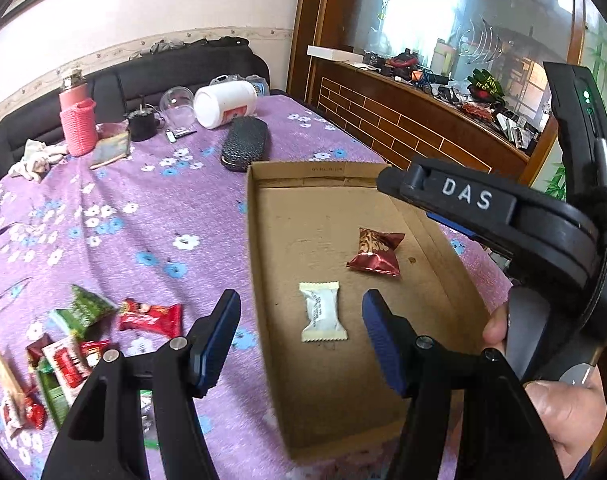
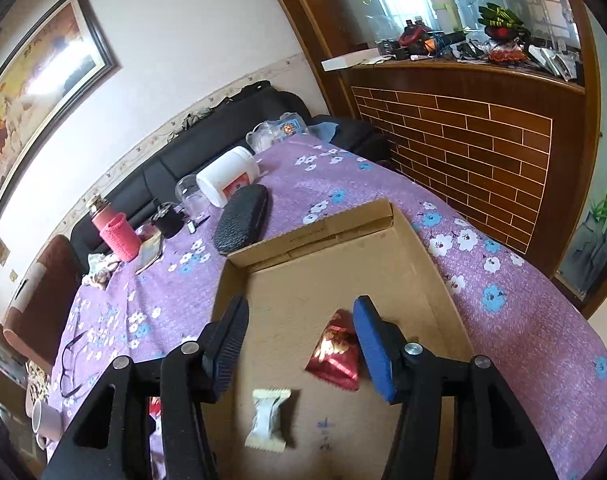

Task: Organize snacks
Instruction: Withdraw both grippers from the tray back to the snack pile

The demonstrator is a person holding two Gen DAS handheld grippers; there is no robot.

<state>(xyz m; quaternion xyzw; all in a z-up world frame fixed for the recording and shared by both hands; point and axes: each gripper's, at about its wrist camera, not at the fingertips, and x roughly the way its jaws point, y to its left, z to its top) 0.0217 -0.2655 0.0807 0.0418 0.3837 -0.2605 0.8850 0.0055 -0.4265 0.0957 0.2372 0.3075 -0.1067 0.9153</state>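
A shallow cardboard box lies on the purple flowered tablecloth. Inside it rest a white wrapped candy and a dark red foil packet, apart from each other. My left gripper hovers open above the box's left part, nothing between its pads. Left of the box sits a pile of loose snacks, among them a red packet and a green one. My right gripper is open over the box, the red packet near its right pad and the white candy lower down.
A black glasses case, a tipped white jar, a glass, a pink bottle and a cloth stand at the table's far end. Eyeglasses and a mug lie on the left. A wooden counter stands to the right.
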